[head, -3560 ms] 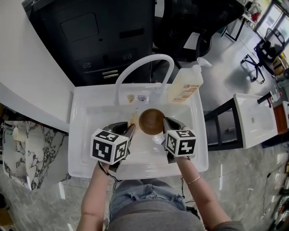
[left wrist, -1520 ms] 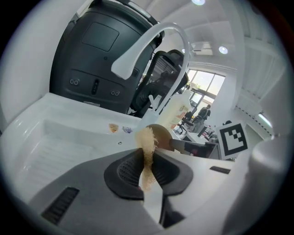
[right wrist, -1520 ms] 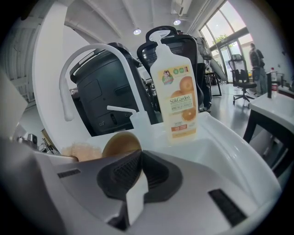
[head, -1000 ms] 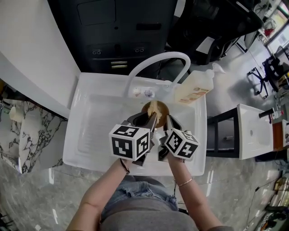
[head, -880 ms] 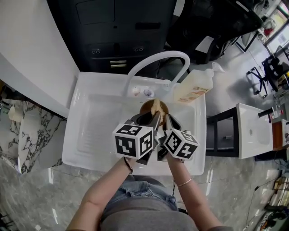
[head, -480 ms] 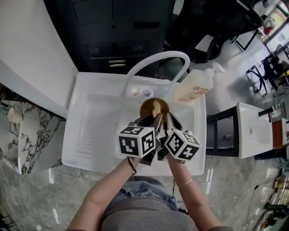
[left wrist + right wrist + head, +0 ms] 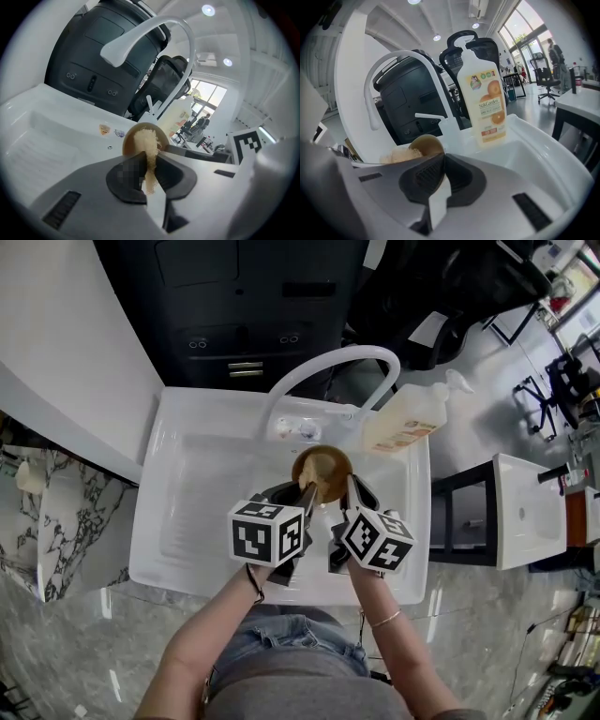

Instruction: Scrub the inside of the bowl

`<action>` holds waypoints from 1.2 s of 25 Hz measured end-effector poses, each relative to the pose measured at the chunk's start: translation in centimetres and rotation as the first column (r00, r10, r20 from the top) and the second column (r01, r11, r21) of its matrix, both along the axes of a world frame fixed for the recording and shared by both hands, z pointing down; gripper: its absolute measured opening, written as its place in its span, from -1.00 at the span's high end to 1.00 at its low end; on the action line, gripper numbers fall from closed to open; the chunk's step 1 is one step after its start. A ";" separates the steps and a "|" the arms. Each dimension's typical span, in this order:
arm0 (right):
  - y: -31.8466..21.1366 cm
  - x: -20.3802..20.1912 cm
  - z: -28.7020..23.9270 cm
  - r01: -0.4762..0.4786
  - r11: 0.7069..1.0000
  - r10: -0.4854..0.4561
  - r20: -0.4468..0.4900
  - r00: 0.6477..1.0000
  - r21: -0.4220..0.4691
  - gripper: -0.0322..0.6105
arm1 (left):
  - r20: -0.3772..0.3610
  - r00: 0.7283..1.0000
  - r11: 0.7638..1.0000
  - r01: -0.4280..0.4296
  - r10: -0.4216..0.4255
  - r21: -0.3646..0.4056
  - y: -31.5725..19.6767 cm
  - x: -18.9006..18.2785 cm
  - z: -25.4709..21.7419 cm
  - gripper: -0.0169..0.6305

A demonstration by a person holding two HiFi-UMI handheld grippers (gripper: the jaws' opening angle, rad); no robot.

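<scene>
**A:** How far along is the scrub?

**B:** Mid-job, prob. The left tool (image 7: 147, 171) is clamped on a tan fibrous scrub pad (image 7: 146, 145), and the pad's far end sits inside the bowl (image 7: 336, 465), against the inner wall. The right tool (image 7: 440, 176) has its jaws pinched on the bowl's near rim, w/ no gap showing.

**A:** And where's the bowl?

**B:** Centre of the head view, over the white sink (image 7: 187, 493), just below the faucet (image 7: 328, 362) base. It's tipped toward the person.

**A:** What's done and what's left?

**B:** Grip and pad contact are done. How much of the inside has been covered can't be told: no suds or water visible, and the brown interior looks the same all over. So the rest of the wall and the bottom are likely left, plus a rinse.

**A:** Any writing?

**B:** The pump bottle (image 7: 486, 105), upper right of the sink, reads "SilkGarden" w/ orange slices on the label. The small print is too fine to read. There are two stickers (image 7: 292, 429) by the faucet base, illegible. The marker cubes carry b/w squares only, no text.
</scene>
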State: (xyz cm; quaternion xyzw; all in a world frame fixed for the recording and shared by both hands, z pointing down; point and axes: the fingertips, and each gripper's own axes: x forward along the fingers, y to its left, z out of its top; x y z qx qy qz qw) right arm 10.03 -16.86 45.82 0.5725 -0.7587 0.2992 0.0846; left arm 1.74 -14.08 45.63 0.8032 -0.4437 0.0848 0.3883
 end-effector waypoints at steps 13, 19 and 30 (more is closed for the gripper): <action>0.3 0.1 0.6 -0.011 1.000 0.011 -0.026 1.000 -0.025 0.84 | 0.213 0.975 0.993 -0.087 0.068 0.079 0.6 -2.6 -0.3 0.81; 0.4 0.3 1.3 -0.019 0.999 0.017 -0.039 0.999 -0.045 0.84 | 0.239 0.969 0.991 -0.084 0.058 0.100 0.7 -4.0 -0.8 0.81; 0.4 -0.6 1.3 0.009 0.999 -0.012 -0.062 0.998 -0.041 0.84 | 0.358 0.839 0.862 -0.485 0.410 0.149 1.7 -0.7 -3.5 0.81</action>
